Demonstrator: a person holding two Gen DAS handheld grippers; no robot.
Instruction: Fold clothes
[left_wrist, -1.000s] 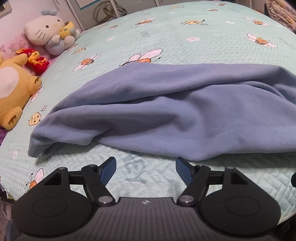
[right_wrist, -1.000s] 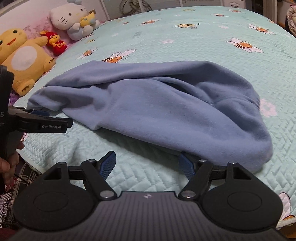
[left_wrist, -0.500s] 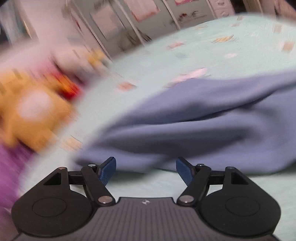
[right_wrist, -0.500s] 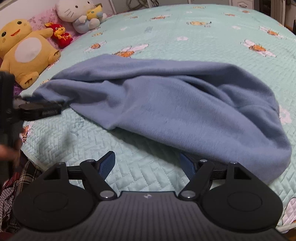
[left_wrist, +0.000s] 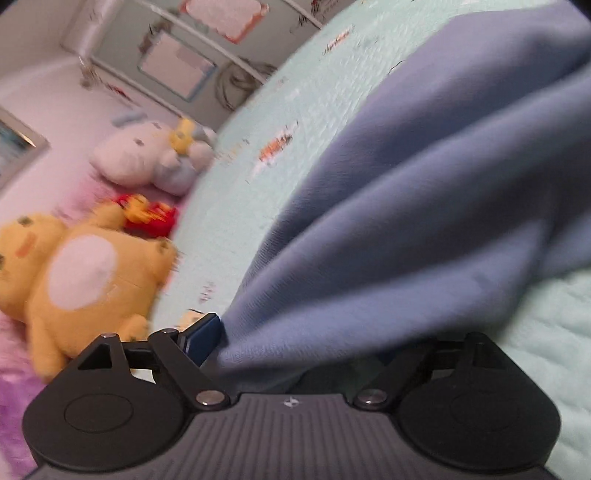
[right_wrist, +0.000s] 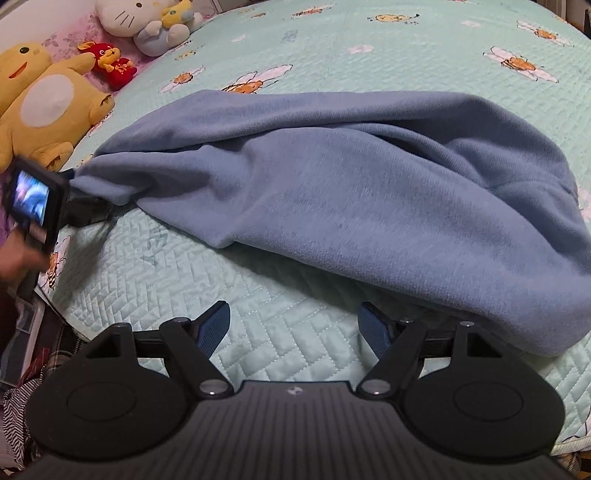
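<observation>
A blue fleece garment (right_wrist: 351, 184) lies crumpled across the mint quilted bedspread (right_wrist: 155, 280). In the blurred left wrist view its left end (left_wrist: 369, 240) fills the frame and runs down between the jaws of my left gripper (left_wrist: 295, 343). Those jaws are opening. The left pad (left_wrist: 201, 338) stands clear of the cloth and the right finger is hidden under it. In the right wrist view the left gripper (right_wrist: 98, 206) sits at the garment's left tip. My right gripper (right_wrist: 295, 328) is open over bare quilt, just short of the garment's front edge.
A yellow plush (right_wrist: 48, 107), a small red plush (right_wrist: 110, 64) and a white cat plush (right_wrist: 147, 22) lie at the bed's far left. The bed edge runs along the lower left, with checked and striped fabric (right_wrist: 22, 387) below it. A hand (right_wrist: 18, 258) holds the left gripper.
The left gripper swung to the garment's left end, rolled, and widened its jaws; the cloth tip now lies between them. The right gripper crept slightly forward and stayed open.
</observation>
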